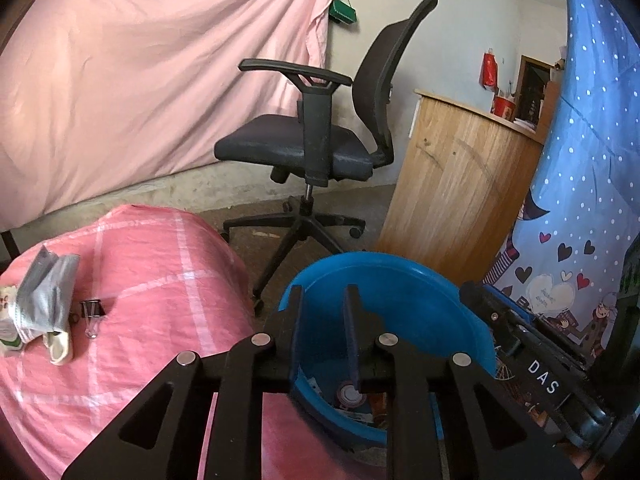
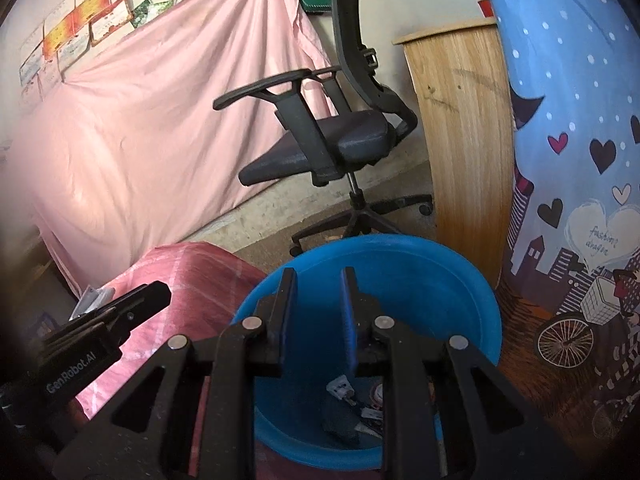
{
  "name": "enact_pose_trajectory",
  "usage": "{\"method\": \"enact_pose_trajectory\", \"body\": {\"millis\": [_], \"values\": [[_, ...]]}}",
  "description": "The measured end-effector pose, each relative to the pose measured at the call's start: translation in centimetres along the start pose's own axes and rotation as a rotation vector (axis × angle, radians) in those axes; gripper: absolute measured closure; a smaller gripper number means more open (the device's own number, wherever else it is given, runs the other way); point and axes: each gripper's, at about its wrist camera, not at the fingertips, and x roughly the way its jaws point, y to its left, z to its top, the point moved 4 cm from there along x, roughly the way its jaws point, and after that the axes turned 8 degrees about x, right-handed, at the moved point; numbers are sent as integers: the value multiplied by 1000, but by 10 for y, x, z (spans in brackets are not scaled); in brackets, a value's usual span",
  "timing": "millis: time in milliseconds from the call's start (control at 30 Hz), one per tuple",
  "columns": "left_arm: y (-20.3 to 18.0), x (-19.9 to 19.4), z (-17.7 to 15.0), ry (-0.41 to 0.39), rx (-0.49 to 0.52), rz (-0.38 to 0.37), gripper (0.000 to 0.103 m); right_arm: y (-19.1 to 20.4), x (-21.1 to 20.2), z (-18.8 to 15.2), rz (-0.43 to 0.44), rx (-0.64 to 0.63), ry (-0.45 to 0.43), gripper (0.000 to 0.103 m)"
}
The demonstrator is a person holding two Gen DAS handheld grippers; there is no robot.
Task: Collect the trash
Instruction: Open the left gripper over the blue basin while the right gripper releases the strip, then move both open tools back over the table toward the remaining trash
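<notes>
A blue plastic bin (image 1: 420, 300) stands on the floor beside the pink-covered table (image 1: 152, 280); it also shows in the right wrist view (image 2: 420, 280). Several pieces of trash (image 2: 352, 404) lie at its bottom. My left gripper (image 1: 324, 292) is open and empty over the bin's left rim. My right gripper (image 2: 318, 276) is open and empty above the bin's mouth. On the table's left lie a crumpled grey wrapper (image 1: 48, 292), a white scrap (image 1: 60, 346) and a black binder clip (image 1: 92, 312).
A black office chair (image 1: 316, 140) stands behind the bin. A wooden cabinet (image 1: 460, 184) is to the right of it. A blue patterned cloth (image 2: 580, 160) hangs at the right. A pink sheet (image 1: 140, 80) covers the back wall.
</notes>
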Motion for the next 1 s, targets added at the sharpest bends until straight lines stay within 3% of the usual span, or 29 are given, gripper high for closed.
{"method": "enact_pose_trajectory", "body": {"millis": [500, 567, 767, 1000], "values": [[59, -66, 2, -164, -46, 141, 84, 65, -22, 8, 121, -120, -165, 54], [69, -77, 0, -194, -58, 165, 75, 75, -23, 7, 142, -132, -180, 54], [99, -108, -6, -265, -87, 244, 64, 106, -26, 4, 204, -166, -233, 48], [141, -144, -25, -326, -128, 340, 45, 141, -27, -6, 257, -209, -264, 26]]}}
